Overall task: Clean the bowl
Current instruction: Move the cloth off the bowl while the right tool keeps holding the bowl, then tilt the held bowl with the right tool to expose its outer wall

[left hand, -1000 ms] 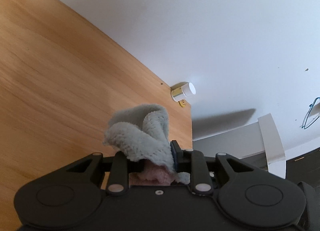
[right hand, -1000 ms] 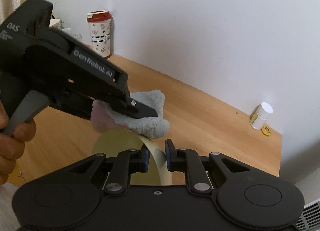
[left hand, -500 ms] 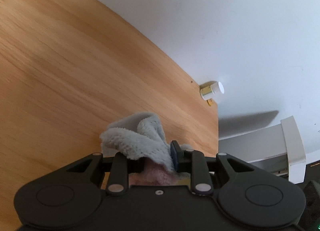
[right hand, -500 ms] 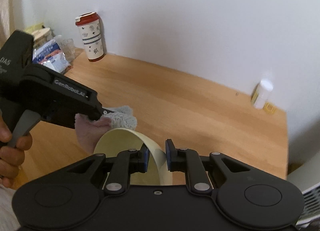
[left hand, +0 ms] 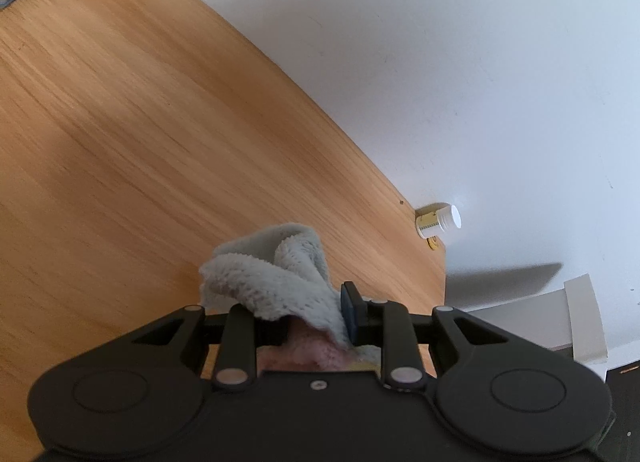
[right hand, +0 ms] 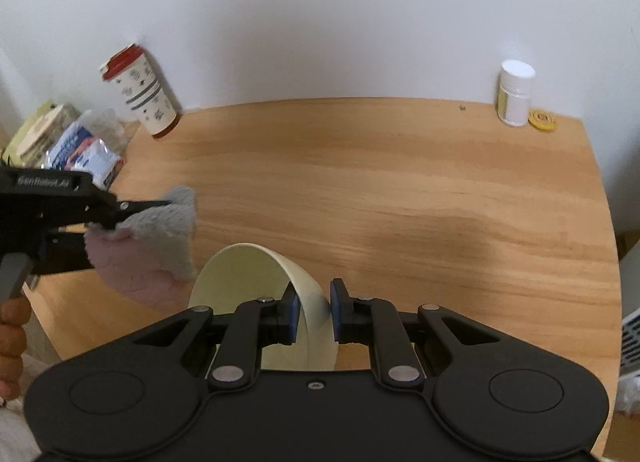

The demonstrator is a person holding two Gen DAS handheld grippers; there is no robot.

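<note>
Right wrist view: the right gripper point(right hand: 313, 316) has its jaws drawn narrow onto the wall of the pale yellow bowl point(right hand: 256, 302), one pad inside the rim and one outside, so the bowl is pinched by its right side and stands tilted on edge, its hollow facing left. It sits low in the picture, over the near edge of the wooden table point(right hand: 400, 198). Just left of the bowl's rim the left gripper point(right hand: 156, 206) reaches in from the table's left edge, its jaws clamped on a fluffy cloth point(right hand: 160, 238), grey above and pink below. The cloth hangs beside the bowl; whether it touches the rim cannot be told. A hand point(right hand: 12, 326) grips that tool's trigger at the left margin.

At the far left corner stand a patterned cup with a red lid point(right hand: 140, 96) and some packets point(right hand: 80, 150). At the far right corner are a white pill bottle point(right hand: 514, 94) and a yellow disc point(right hand: 542, 120) beside it.

In the left wrist view the cloth point(left hand: 276, 278) bulges out between the close-set jaws, with the table behind it.
</note>
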